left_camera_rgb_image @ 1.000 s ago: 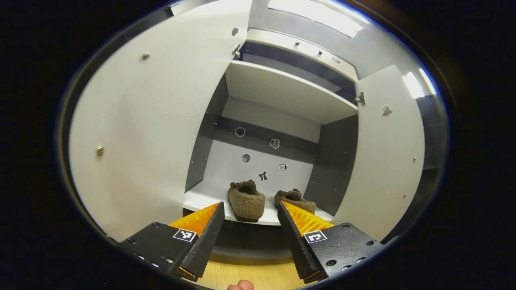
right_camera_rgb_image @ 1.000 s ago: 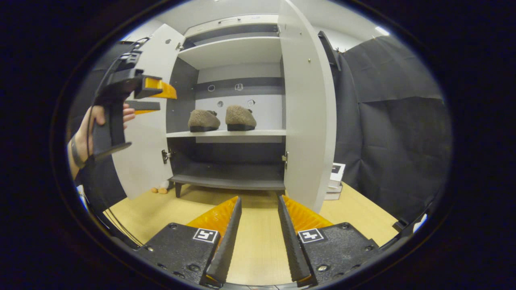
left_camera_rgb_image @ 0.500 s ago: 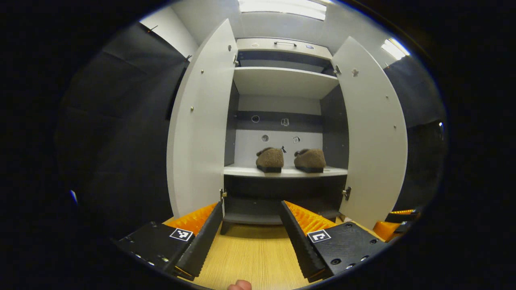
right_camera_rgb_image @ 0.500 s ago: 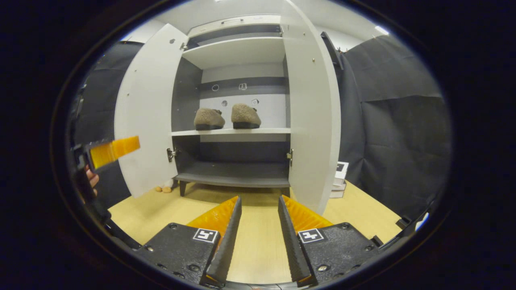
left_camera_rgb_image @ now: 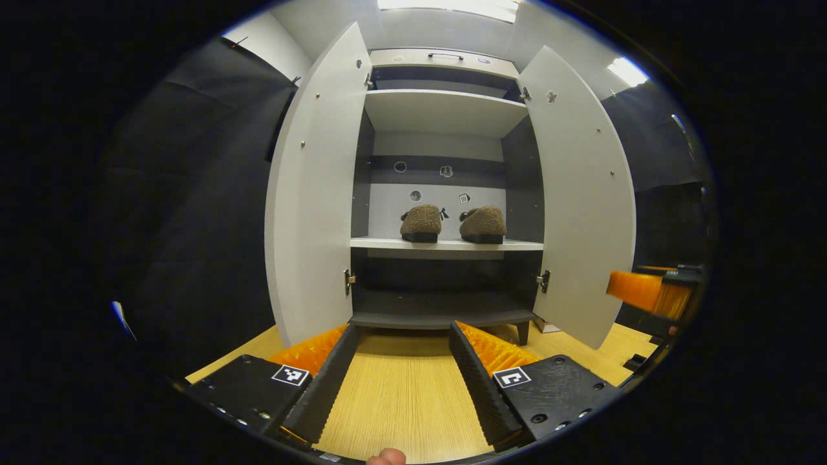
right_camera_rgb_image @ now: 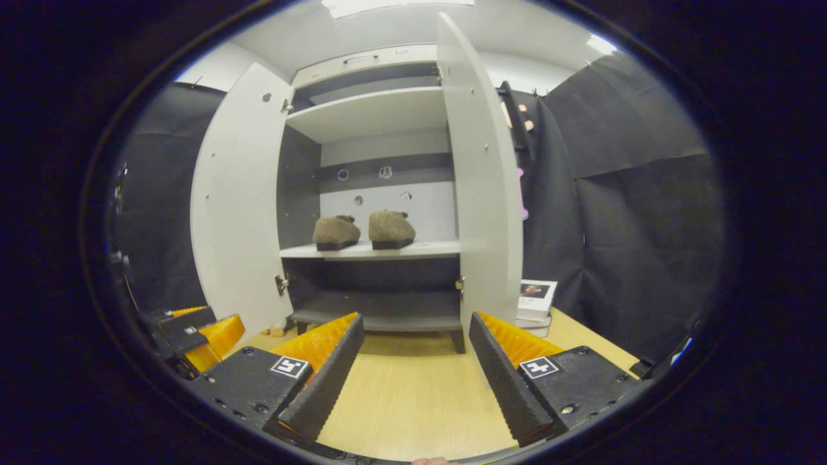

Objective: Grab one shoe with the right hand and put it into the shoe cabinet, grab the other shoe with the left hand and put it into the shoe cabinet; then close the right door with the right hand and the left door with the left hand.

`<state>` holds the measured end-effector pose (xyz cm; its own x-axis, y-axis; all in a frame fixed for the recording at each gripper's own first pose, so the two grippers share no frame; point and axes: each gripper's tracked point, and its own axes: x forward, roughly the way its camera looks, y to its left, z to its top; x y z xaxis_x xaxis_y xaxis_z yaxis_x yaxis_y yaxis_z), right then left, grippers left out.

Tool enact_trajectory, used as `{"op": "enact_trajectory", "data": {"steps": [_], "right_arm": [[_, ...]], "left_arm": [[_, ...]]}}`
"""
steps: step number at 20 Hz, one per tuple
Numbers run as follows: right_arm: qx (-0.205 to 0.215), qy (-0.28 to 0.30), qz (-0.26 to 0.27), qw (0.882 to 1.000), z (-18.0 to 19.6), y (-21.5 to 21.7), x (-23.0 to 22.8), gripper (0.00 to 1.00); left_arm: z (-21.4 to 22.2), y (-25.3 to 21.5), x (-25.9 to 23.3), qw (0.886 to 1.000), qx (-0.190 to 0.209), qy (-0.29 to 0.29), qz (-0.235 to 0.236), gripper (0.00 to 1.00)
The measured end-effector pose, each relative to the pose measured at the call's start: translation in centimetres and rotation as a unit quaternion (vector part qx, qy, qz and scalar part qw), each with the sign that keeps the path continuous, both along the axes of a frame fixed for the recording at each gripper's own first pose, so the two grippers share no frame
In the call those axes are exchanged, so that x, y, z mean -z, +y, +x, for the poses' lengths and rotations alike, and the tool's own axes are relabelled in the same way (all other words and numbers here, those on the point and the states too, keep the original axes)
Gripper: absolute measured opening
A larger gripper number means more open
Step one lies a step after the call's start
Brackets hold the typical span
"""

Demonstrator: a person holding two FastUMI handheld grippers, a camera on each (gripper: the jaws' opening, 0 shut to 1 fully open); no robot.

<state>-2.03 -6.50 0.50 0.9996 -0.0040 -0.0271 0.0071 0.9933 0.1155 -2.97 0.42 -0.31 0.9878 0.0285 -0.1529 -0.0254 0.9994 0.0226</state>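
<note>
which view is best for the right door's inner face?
Left gripper view: the right door stands open with its whole inner face toward the camera, hinges included. Right gripper view sees that door obliquely, foreshortened into a narrow strip.

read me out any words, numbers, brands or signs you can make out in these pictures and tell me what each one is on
No word, number or brand can be read.
Small stickers on the cabinet's back wall: picture shapes, too small to read.
Square black-and-white markers on the gripper bodies: patterns, not text.
Booklets on the floor beside the right door: print too small and blurred.
</note>
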Motion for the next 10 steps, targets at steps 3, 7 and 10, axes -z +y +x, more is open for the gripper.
{"op": "enact_trajectory", "data": {"steps": [3,7,10], "right_arm": [[0.029,-0.047,-0.003,0.998,-0.8,-4.7,-5.8,1.0],[0.08,-0.088,0.008,0.993,-1.2,-12.0,-12.1,1.0],[0.142,-0.094,-0.015,0.985,-0.3,-18.2,-14.4,1.0]], "left_arm": [[0.3,-0.3,-0.1,1.0,0.003,-0.004,-0.01,0.88],[0.4,-0.4,-0.1,1.0,0.005,-0.007,-0.005,0.88],[0.4,-0.3,0.0,1.0,0.005,-0.006,-0.001,0.88]]}}
